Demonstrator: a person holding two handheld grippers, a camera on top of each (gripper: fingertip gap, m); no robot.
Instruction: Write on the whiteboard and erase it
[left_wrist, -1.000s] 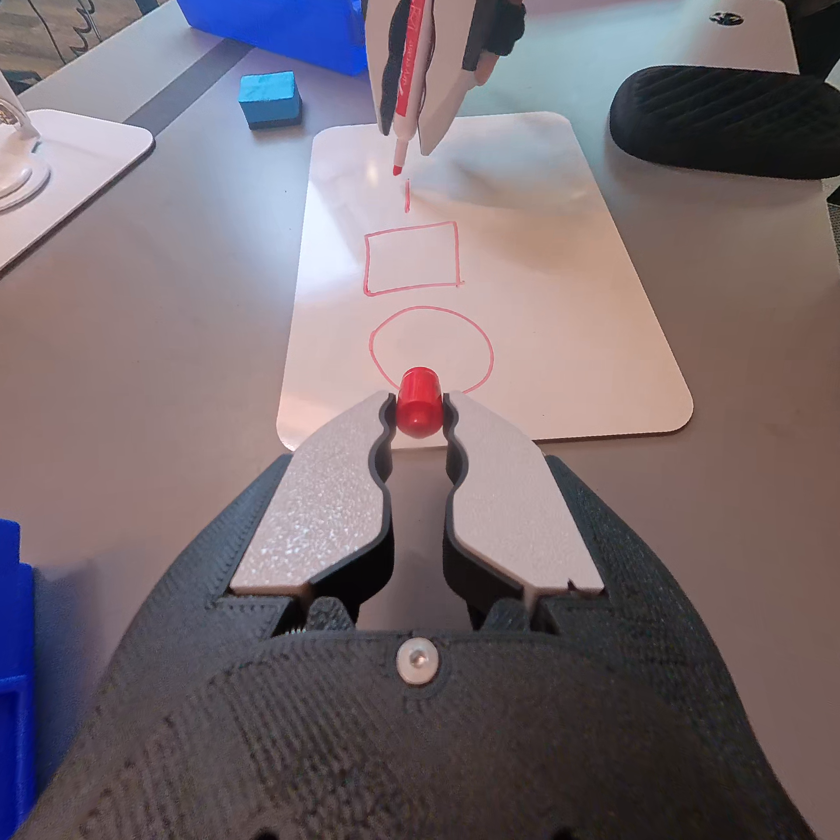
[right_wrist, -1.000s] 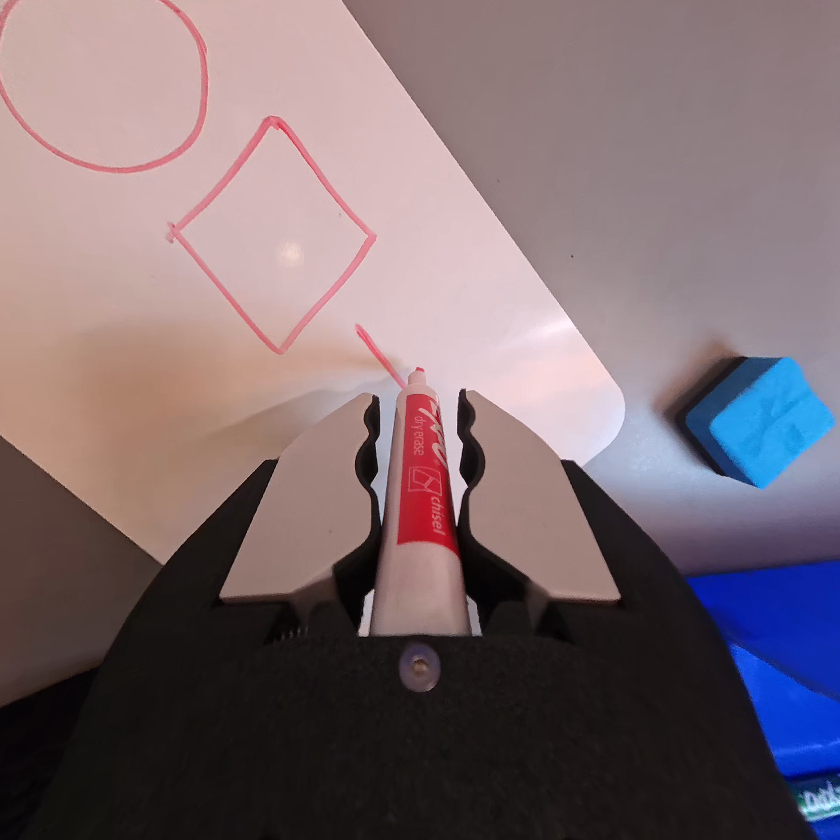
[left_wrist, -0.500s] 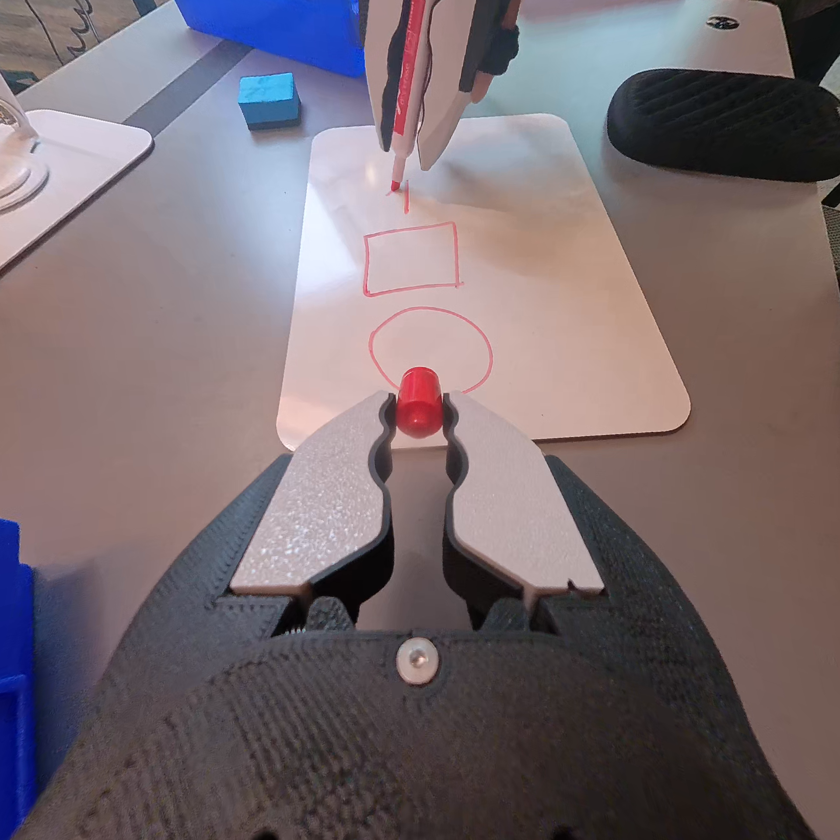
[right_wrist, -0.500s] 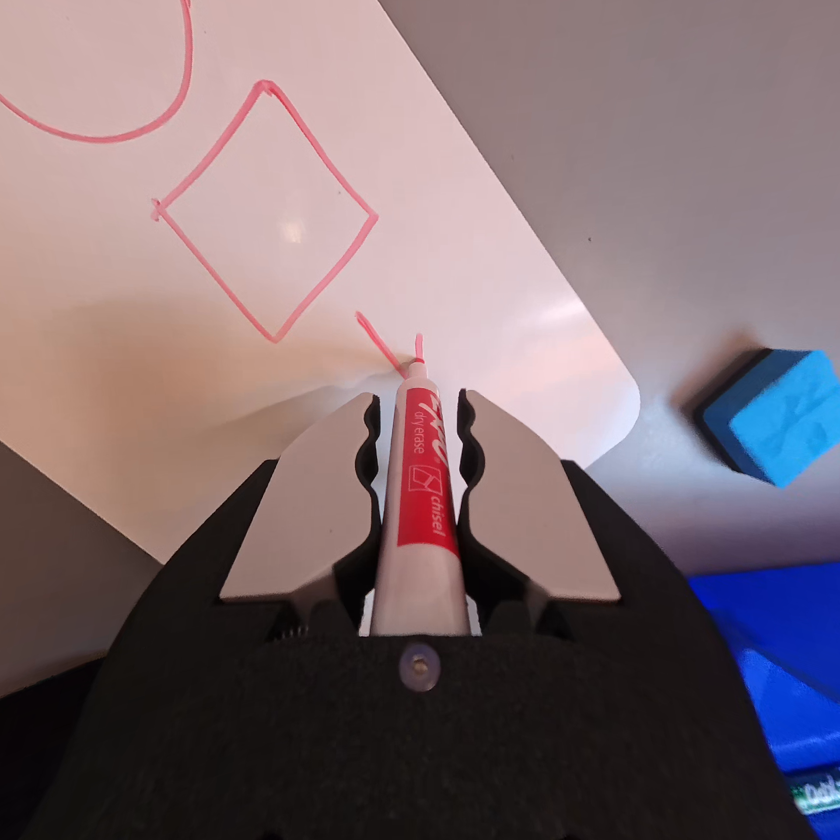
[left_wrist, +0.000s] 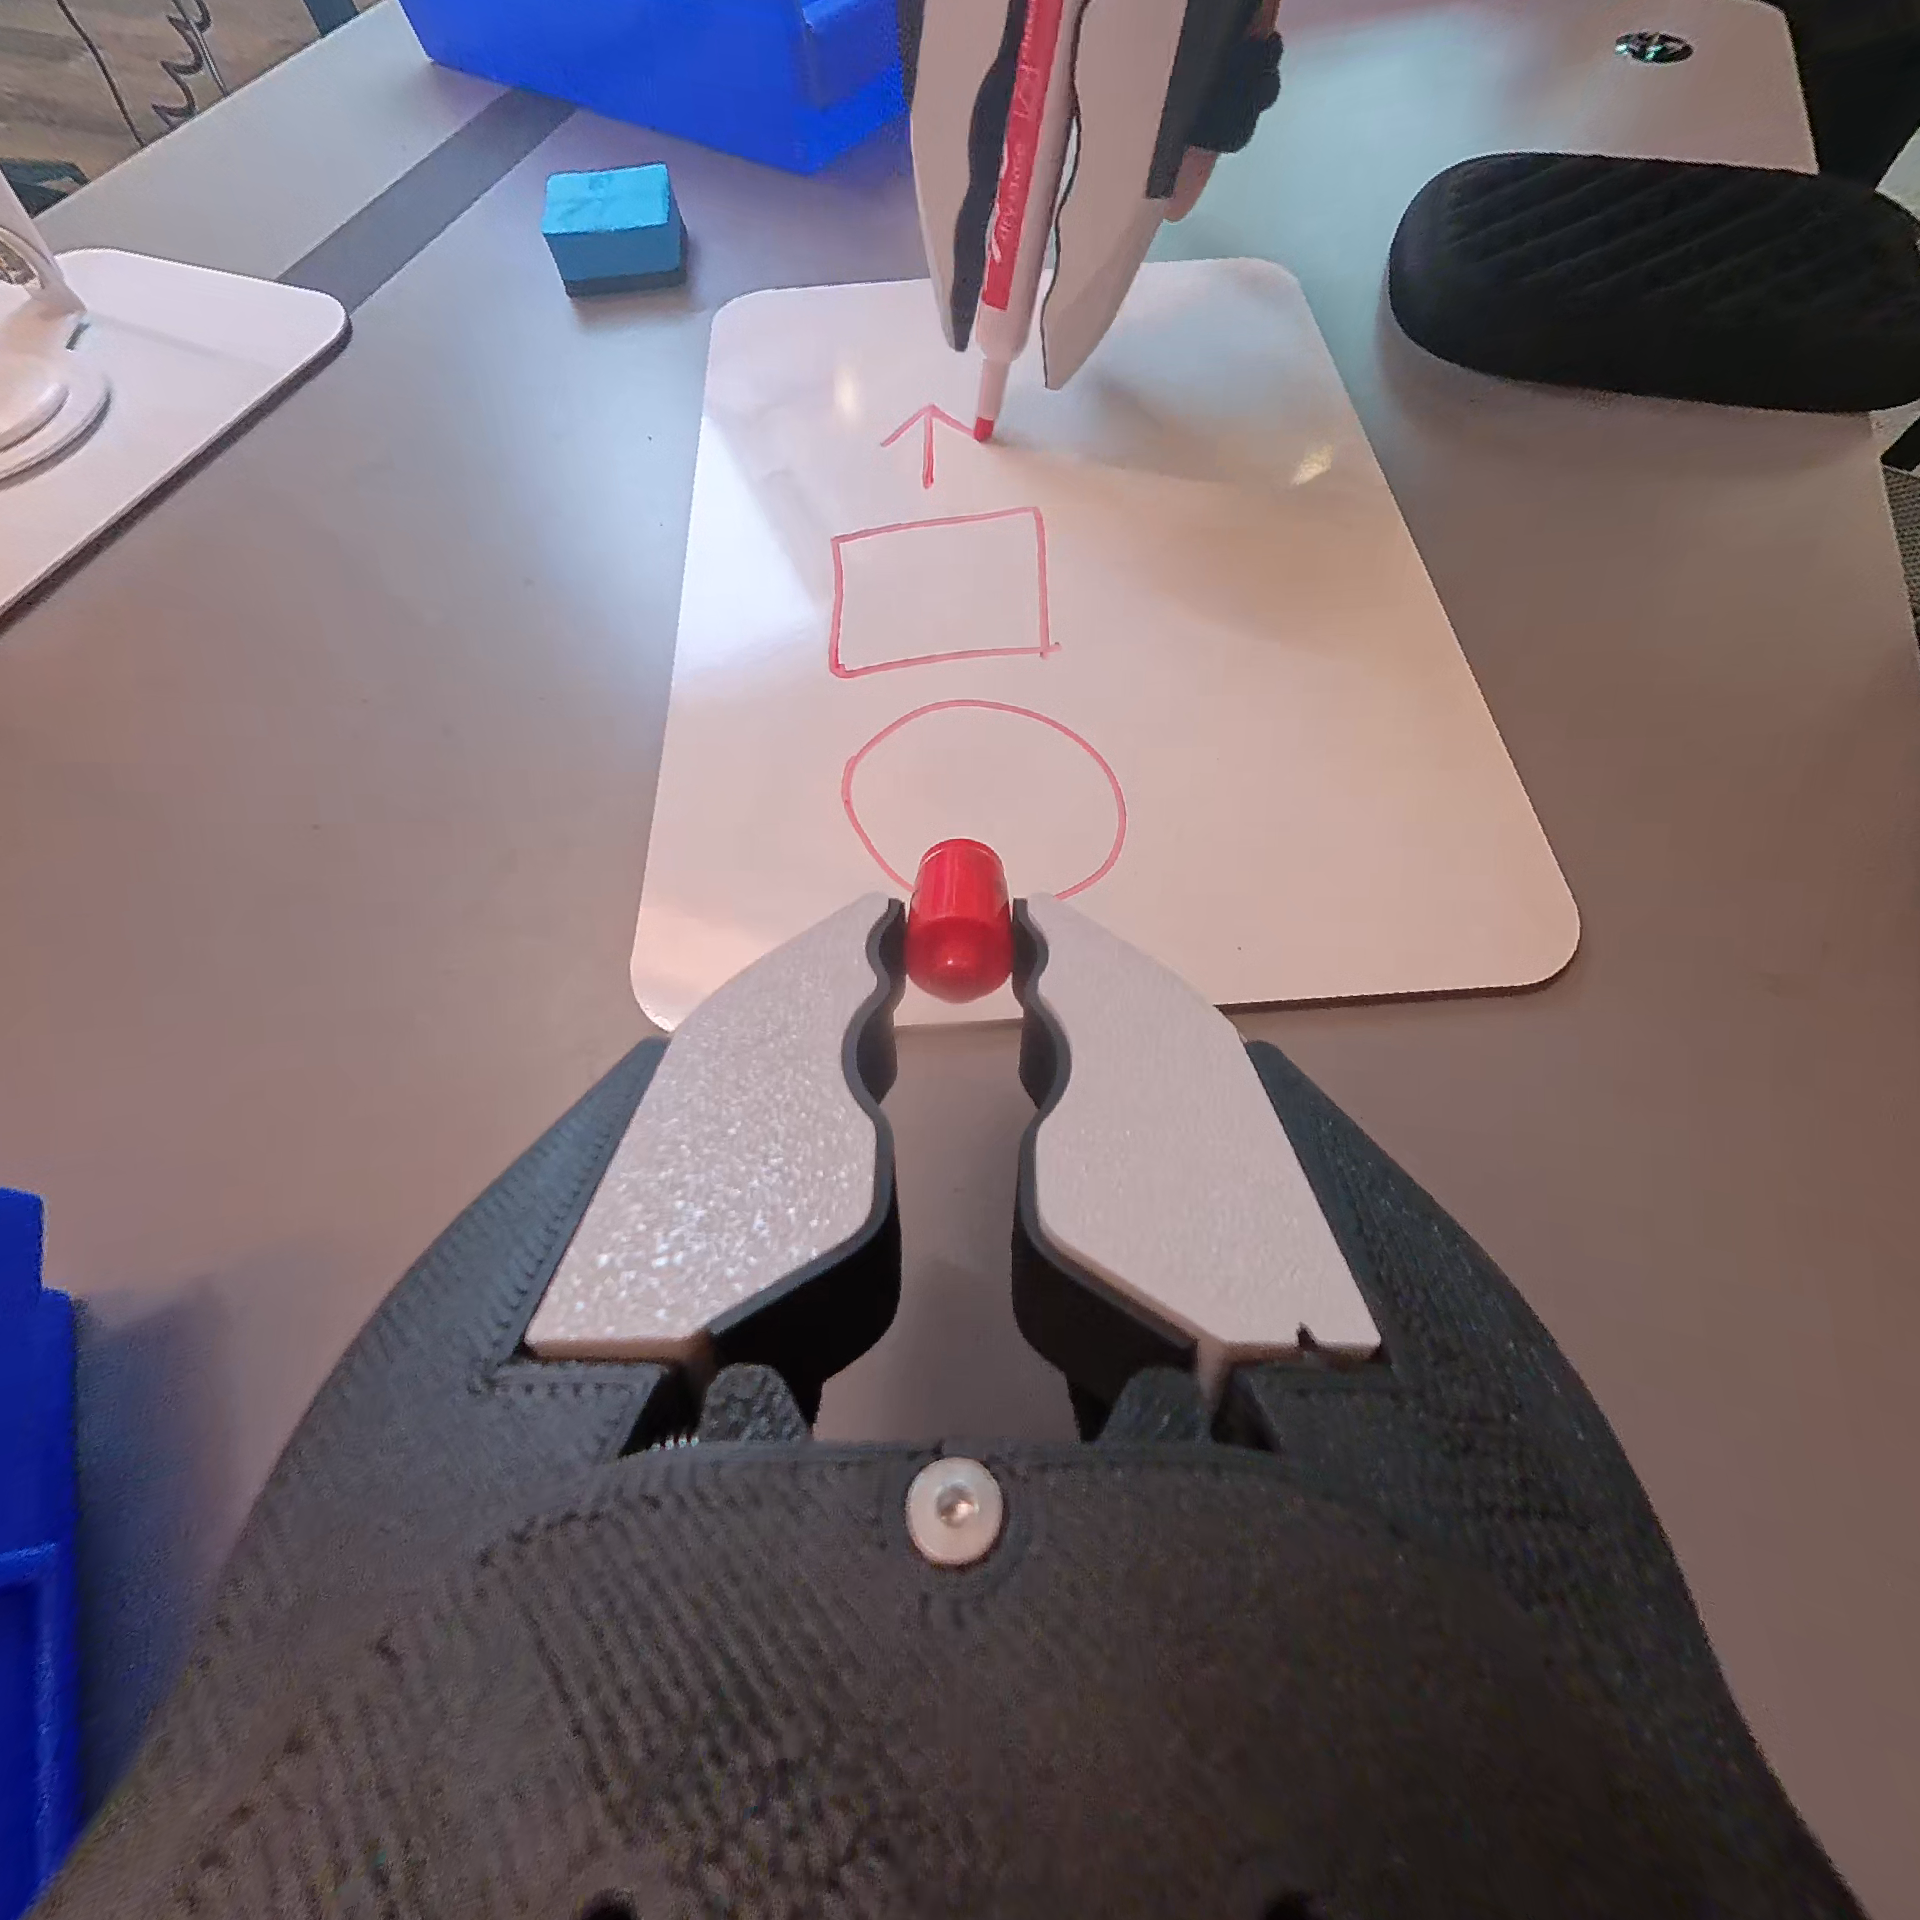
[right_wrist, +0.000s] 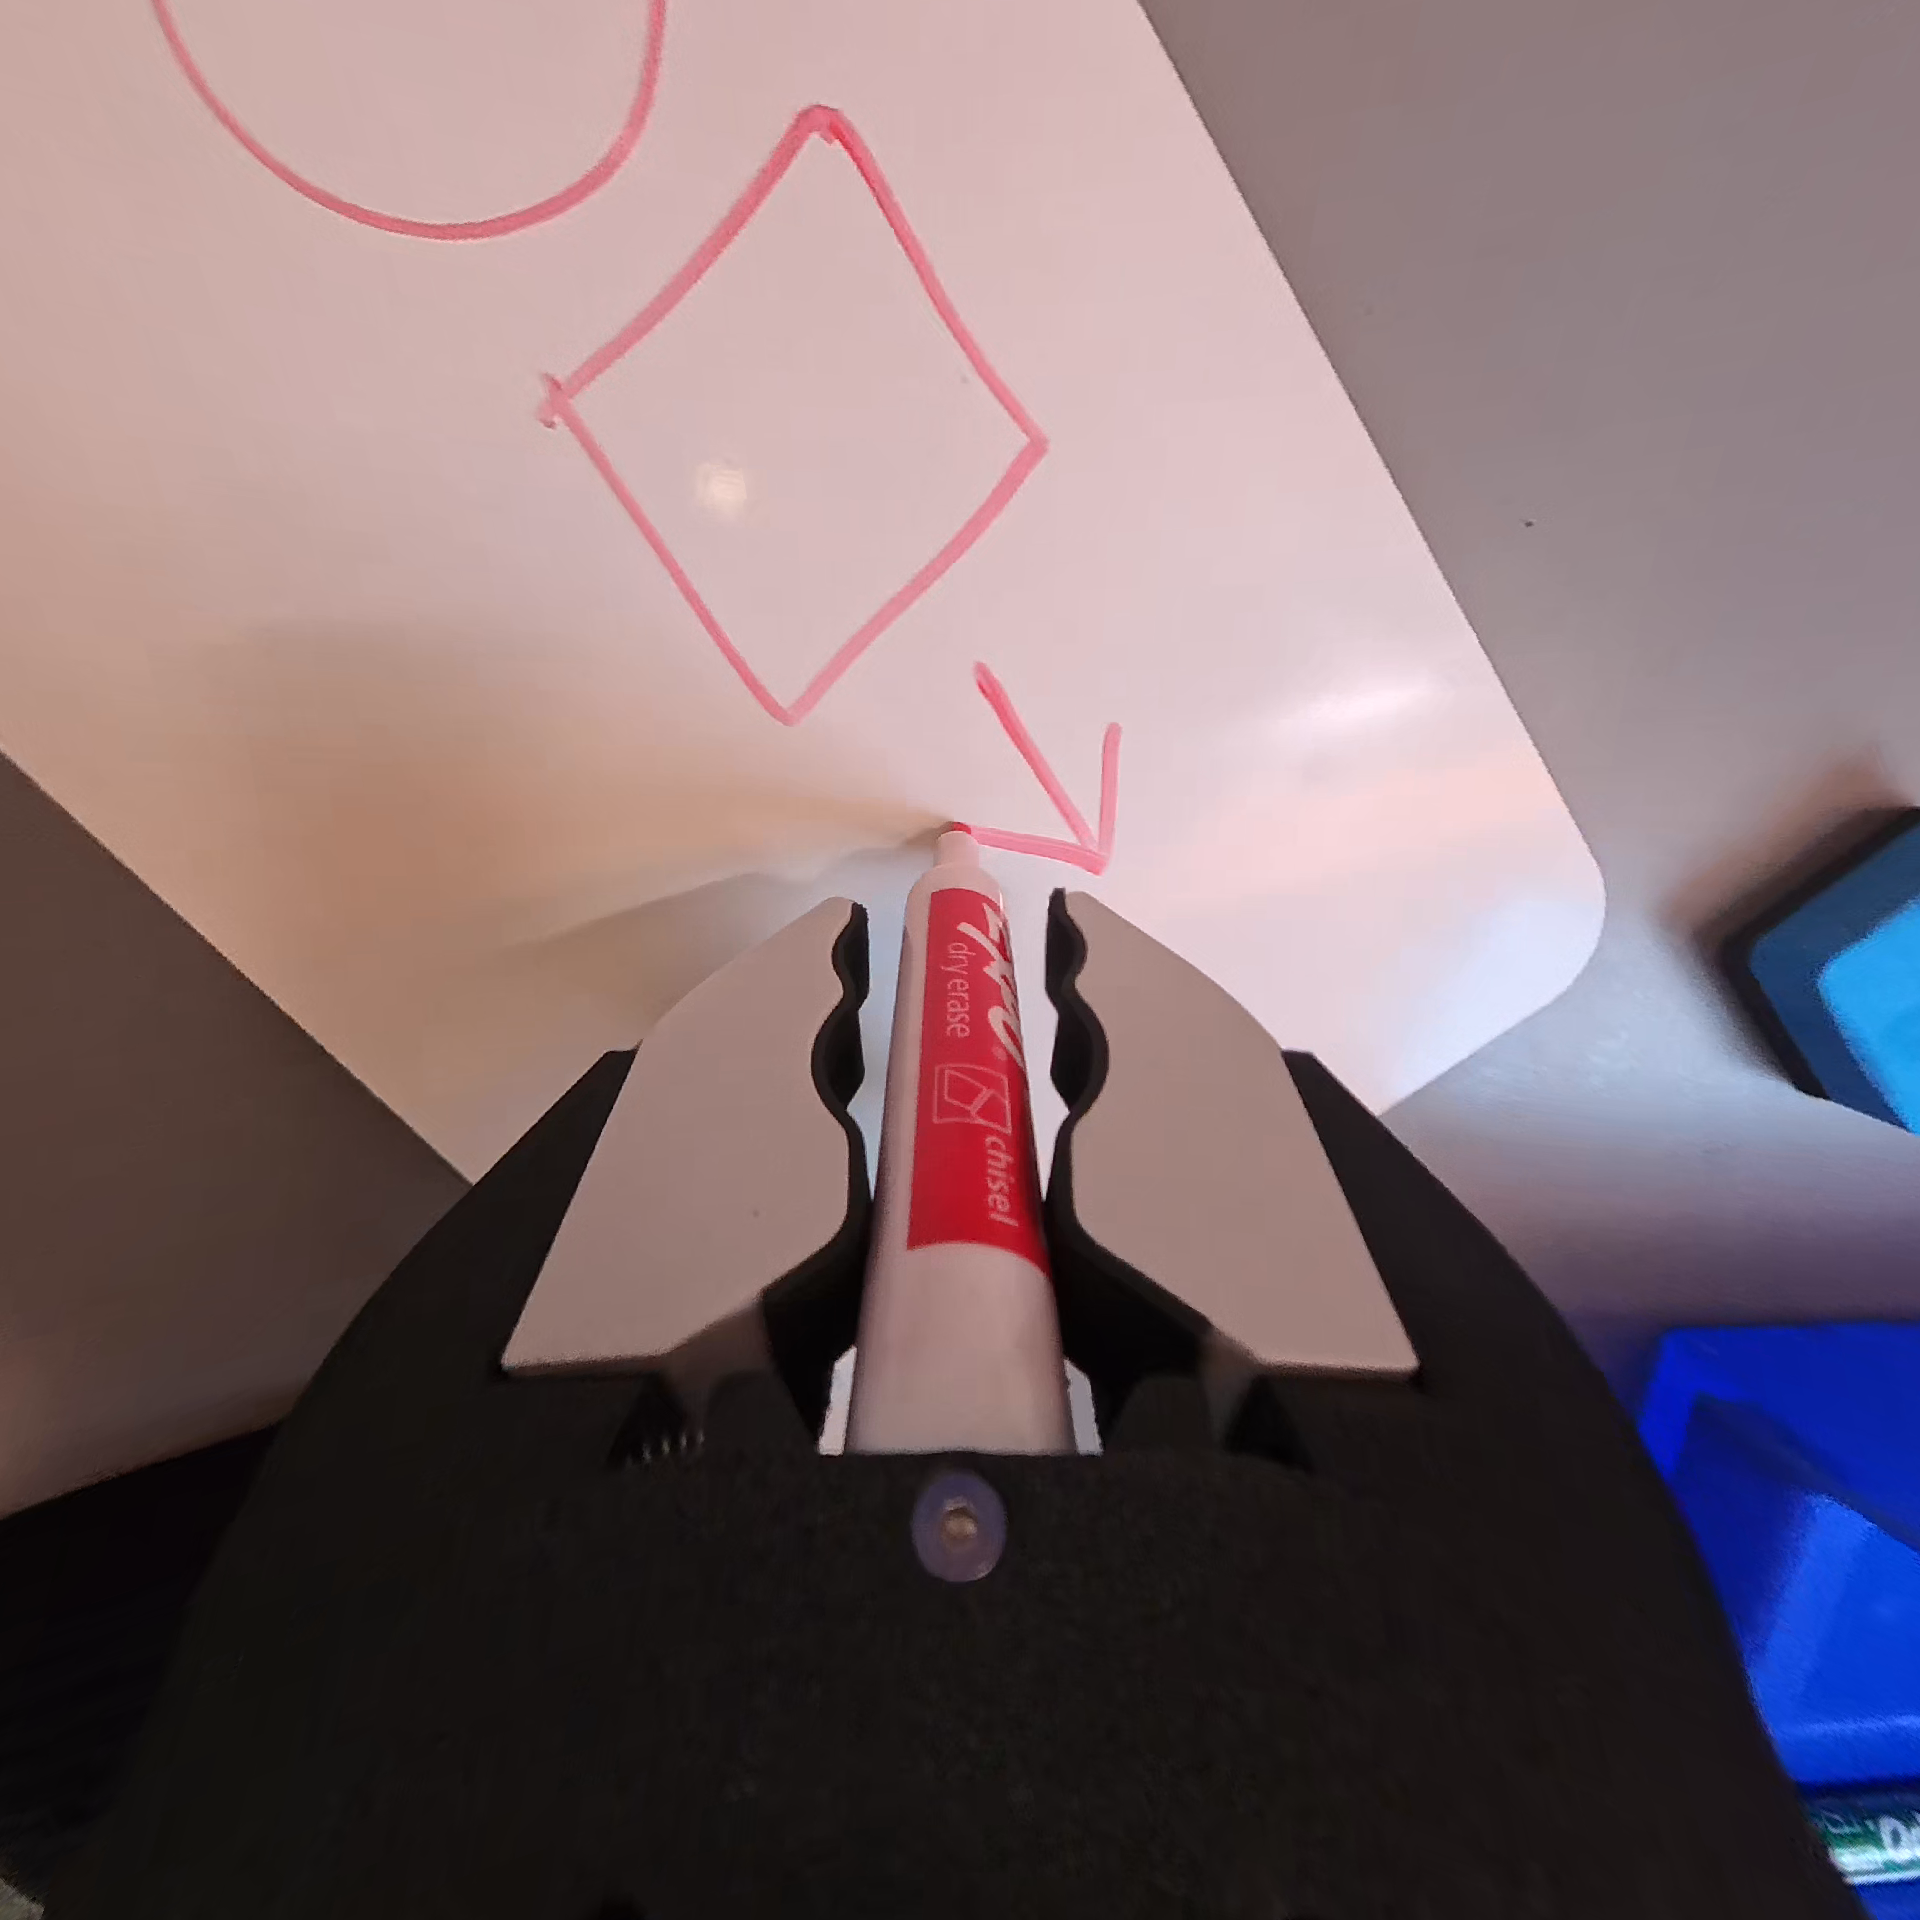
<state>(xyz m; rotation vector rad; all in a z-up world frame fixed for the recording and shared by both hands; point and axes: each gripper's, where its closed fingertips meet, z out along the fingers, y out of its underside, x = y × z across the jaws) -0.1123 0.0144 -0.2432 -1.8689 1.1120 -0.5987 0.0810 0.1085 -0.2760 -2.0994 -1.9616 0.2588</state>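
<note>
Jaws of the right gripper clamp the marker to draw on the whiteboard, while the left gripper pinches its cap aside.

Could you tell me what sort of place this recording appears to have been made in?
Probably an office or lab desk. A small whiteboard lies flat on a grey table, a blue eraser and blue bins sit behind it, and a black padded chair armrest overhangs the table's edge.

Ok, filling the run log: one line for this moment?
phase: writing | right gripper: marker, tip on whiteboard | left gripper: cap | eraser: untouched
</note>
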